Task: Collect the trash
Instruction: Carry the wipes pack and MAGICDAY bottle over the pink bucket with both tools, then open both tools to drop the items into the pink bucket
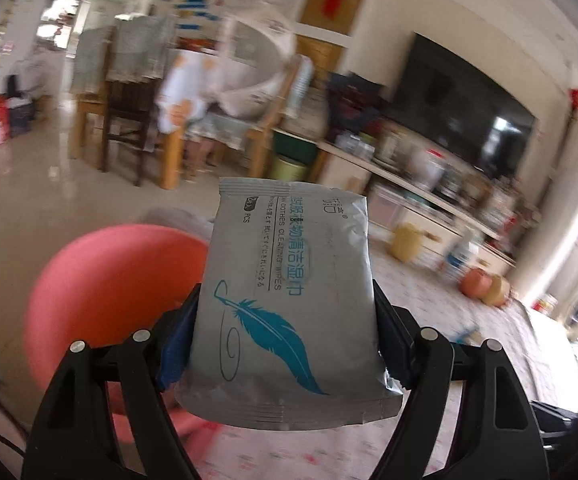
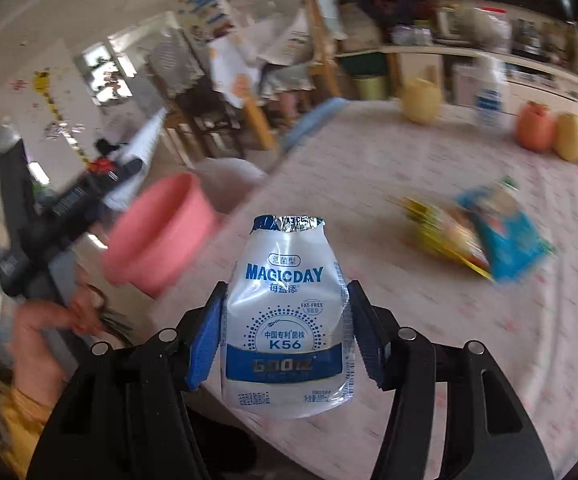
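1. Trash on the tablecloth-covered table [image 2: 469, 340]: a smeared heap of yellow and blue wrappers [image 2: 485, 236] lies far right of the pink bin [image 2: 161, 236]; motion blur hides their print.
2. Pink bin: blurred, at the table's left edge; its base is cut off behind the wipes packet in the left view.
3. Wipes packet [image 1: 289, 304]: grey, feather-printed, clamped between the left gripper [image 1: 285, 320] pads, just right of the bin.
4. Yogurt bottle [image 2: 289, 320]: foil top torn, pinched upright in the right gripper [image 2: 287, 328], right of the bin.
5. A hand [image 2: 45, 340] at lower left grips the other tool's handle, partly cropped.
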A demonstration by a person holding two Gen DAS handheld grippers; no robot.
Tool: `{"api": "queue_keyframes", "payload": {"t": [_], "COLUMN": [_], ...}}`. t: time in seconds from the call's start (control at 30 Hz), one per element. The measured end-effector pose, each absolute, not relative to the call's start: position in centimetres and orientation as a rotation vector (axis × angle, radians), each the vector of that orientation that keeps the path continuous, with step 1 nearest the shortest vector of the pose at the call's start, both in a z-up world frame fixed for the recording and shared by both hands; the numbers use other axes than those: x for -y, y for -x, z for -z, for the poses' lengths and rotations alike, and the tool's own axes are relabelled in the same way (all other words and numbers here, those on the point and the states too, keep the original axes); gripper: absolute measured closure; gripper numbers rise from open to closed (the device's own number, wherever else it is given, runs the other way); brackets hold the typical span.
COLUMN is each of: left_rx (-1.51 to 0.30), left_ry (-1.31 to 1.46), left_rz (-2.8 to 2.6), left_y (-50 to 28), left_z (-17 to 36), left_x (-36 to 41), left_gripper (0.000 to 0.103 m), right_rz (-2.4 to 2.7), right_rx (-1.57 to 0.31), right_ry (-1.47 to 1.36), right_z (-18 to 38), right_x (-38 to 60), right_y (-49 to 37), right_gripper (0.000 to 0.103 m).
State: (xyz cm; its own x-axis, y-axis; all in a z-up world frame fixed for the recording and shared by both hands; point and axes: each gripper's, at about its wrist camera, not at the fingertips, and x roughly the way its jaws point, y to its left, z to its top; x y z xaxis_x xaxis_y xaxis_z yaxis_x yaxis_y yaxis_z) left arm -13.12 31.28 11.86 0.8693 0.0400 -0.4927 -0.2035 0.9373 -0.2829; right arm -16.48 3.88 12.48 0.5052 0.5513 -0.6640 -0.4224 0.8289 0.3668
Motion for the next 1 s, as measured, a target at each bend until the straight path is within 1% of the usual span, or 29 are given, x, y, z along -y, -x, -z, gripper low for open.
{"api": "queue_keyframes", "payload": {"t": [0.17, 0.4, 0.6, 0.63, 0.67, 0.7, 0.77, 0.87, 1.0], "left_rx": [-0.514, -0.537, -0.584, -0.596, -0.607, -0.615, -0.615, -0.605, -0.588], "left_ry": [0.407, 0.521, 0.579, 0.581, 0.579, 0.573, 0.562, 0.536, 0.505], "left_rz": [-0.236, -0.353, -0.406, -0.415, -0.427, -0.444, -0.461, -0.477, -0.485], "left_y": [12.8, 12.6, 12.6, 12.5, 12.4, 12.4, 12.5, 12.7, 12.9], "left_z": [-11.3, -10.0, -8.6, -8.4, -8.3, -8.2, -8.2, -8.4, -9.0], "left_x": [-35.1, -39.5, -41.6, -41.8, -41.9, -42.1, -42.2, -41.9, -41.4], "left_gripper": [0.025, 0.025, 0.025, 0.025, 0.025, 0.025, 0.024, 0.02, 0.02], "right_rz": [-0.704, -0.807, -0.82, -0.801, -0.802, -0.798, -0.772, -0.752, -0.683], "right_rx": [-0.842, -0.817, -0.8, -0.809, -0.818, -0.822, -0.815, -0.808, -0.808], "right_ry": [-0.175, -0.155, -0.143, -0.132, -0.132, -0.14, -0.167, -0.212, -0.241], "right_z": [-14.5, -15.9, -15.9, -15.5, -15.2, -14.9, -14.4, -14.0, -13.6], "right_x": [-11.1, -20.6, -25.6, -26.5, -26.8, -26.7, -26.2, -24.4, -21.2], "right_y": [13.3, 10.5, 8.7, 8.2, 7.9, 7.8, 7.9, 8.0, 8.5], "right_gripper": [0.043, 0.043, 0.043, 0.042, 0.035, 0.026, 0.018, 0.014, 0.013]}}
